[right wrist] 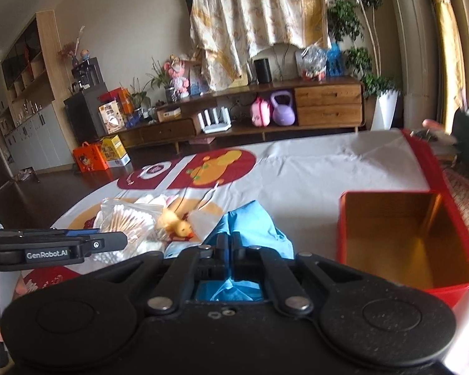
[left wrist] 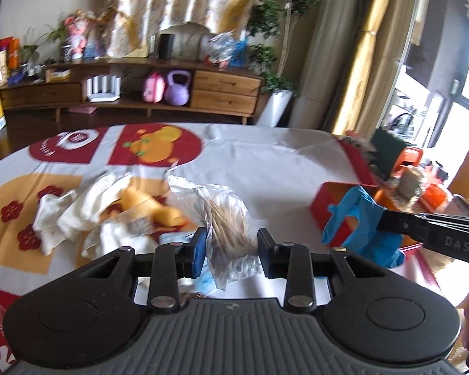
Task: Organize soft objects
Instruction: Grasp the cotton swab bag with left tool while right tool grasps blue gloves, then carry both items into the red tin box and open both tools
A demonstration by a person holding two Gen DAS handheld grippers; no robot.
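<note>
Clear plastic fills the gap between the pads of the left gripper (left wrist: 232, 251): a bag of cotton swabs (left wrist: 231, 218), its wooden sticks and white tips showing through the crinkled film. The jaws stand at a narrow opening and pinch the bag from both sides, with the blue left pad (left wrist: 198, 251) pressed against its edge, and the bag hangs partly below the fingers above the tablecloth (left wrist: 265, 162). In the right wrist view that same bag (right wrist: 125, 222) shows at the left, beside the side of the left gripper. The right gripper (right wrist: 228, 243) is fully closed, its fingers clamped together on a blue glove (right wrist: 250, 228) whose thin, wrinkled material bunches out ahead of the fingertips and also shows behind them in the gap of the mechanism. From the left wrist view the glove (left wrist: 356, 215) dangles off the right gripper's tip in front of the red box (left wrist: 325, 200). That box (right wrist: 400, 240) sits open on the cloth just right of the glove, red outside and gold inside, with nothing visible in it. Farther left on the cloth lies a loose heap: white cloths (left wrist: 75, 212) and a yellow plush duck (right wrist: 178, 225) among them, near the swab bag.
</note>
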